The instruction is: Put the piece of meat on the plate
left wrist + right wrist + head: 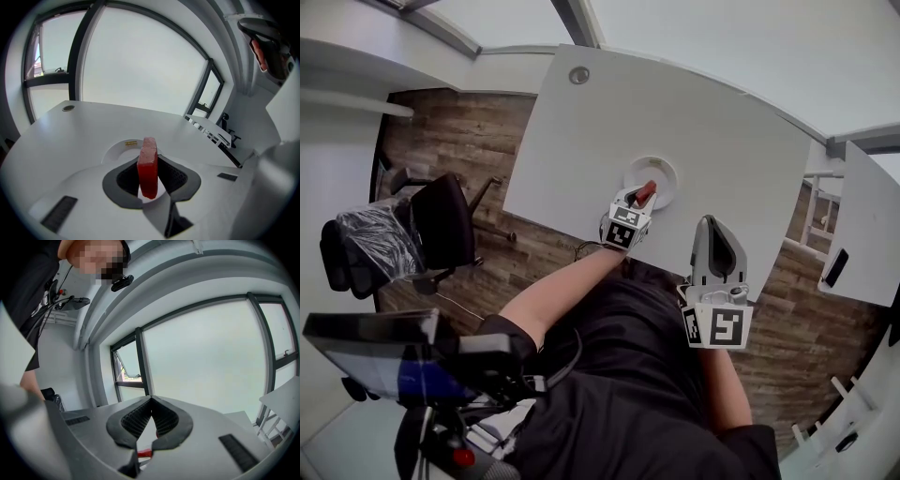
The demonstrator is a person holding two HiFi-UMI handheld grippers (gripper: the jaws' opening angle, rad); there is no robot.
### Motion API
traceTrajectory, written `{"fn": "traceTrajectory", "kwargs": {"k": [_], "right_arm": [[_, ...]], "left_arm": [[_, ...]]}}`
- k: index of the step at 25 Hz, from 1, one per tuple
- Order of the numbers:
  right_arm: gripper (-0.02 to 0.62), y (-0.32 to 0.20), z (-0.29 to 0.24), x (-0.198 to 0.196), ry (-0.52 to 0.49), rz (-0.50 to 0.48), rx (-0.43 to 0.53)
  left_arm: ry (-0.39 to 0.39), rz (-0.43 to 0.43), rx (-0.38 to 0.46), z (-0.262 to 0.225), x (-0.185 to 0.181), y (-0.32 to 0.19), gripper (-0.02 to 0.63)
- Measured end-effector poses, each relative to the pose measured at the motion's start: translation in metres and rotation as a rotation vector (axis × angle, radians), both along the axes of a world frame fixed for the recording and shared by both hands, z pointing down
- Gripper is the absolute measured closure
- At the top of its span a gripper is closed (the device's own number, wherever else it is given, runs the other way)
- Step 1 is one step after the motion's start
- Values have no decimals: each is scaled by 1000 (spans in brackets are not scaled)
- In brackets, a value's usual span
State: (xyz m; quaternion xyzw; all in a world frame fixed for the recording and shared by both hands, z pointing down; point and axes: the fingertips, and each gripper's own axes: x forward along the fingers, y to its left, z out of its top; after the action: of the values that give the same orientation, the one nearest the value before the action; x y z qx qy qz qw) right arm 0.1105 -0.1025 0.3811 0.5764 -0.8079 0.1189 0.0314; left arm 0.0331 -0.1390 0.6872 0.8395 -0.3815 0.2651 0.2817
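A red piece of meat (646, 193) stands upright between the jaws of my left gripper (642, 199), which is shut on it. It hangs over the near rim of the round white plate (664, 171) on the white table (722, 131). In the left gripper view the meat (148, 165) fills the gap between the dark pads, with the plate (117, 149) just beyond it. My right gripper (711, 225) hovers at the table's front edge, to the right of the plate. In its own view the right gripper (151, 400) is shut, tips touching, with nothing in it.
A round grommet (578, 75) sits at the table's far left corner. A black office chair (441, 220) stands on the wooden floor to the left. A second white table (874, 225) with a dark flat object (836, 267) lies to the right.
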Motion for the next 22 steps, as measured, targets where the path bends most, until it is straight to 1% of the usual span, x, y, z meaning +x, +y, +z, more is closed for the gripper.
{"fn": "traceTrajectory", "kwargs": {"k": [5, 13, 18, 22], "right_arm": [[589, -4, 8, 3, 1, 15, -12], [589, 1, 8, 6, 17, 31, -15], [589, 4, 7, 7, 19, 37, -20], [589, 4, 6, 5, 21, 31, -20]], "left_arm": [[-17, 61, -3, 11, 10, -3, 508], [-18, 70, -33, 22, 12, -3, 508], [-39, 121, -26, 25, 19, 0, 508], [-45, 141, -23, 27, 22, 2, 508]]}}
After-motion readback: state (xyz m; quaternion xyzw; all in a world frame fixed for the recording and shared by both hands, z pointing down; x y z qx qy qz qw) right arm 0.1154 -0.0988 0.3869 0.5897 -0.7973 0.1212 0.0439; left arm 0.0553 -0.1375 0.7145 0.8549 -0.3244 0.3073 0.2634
